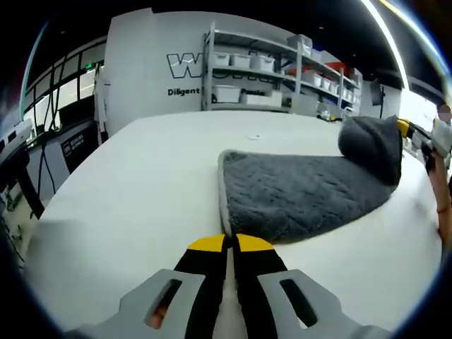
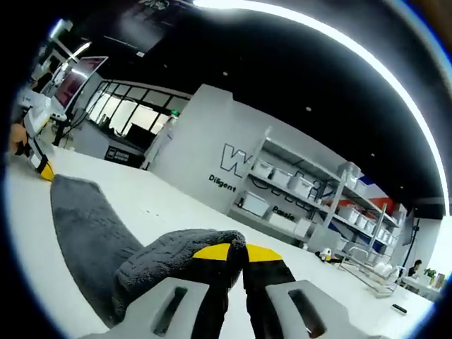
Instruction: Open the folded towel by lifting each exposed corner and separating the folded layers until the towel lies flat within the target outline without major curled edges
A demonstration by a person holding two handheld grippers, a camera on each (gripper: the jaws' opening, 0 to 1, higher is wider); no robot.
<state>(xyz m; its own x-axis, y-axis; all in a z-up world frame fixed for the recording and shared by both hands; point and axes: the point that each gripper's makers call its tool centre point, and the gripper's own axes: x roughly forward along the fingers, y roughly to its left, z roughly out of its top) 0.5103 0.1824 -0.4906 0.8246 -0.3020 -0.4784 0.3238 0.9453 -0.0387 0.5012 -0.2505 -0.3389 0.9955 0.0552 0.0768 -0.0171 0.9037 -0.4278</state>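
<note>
My left claw (image 1: 227, 244) is closed tight on the near corner of the towel (image 1: 304, 191), yellow tips pressed together right at the pale edge binding. From there the grey towel spreads forward and to the right across the white desk (image 1: 141, 191), lying mostly flat. Its far right end is lifted into a bunched hump, and the other claw (image 1: 413, 134) sits just behind that hump, with a hand (image 1: 443, 180) at the right edge of the left gripper view.

My right claw (image 2: 239, 253) is clamped shut on the towel (image 2: 92, 233) too. A fold of grey pile wraps over the left jaw and bulges out to the left of the tips. The rest of the towel runs away to the left along the desk (image 2: 169, 205) toward the left claw (image 2: 39, 166), which touches its far end there.

So the towel is stretched between both claws, one end down at desk level, the other raised and curled.

Ahead of both claws, past the desk: a white wall (image 1: 152, 78) with dark lettering, and shelves (image 1: 261, 67) holding white bins (image 1: 226, 92). In the right gripper view the same shelves (image 2: 304, 191) stand ahead and to the right, with windows (image 2: 131, 116) off to the left.
</note>
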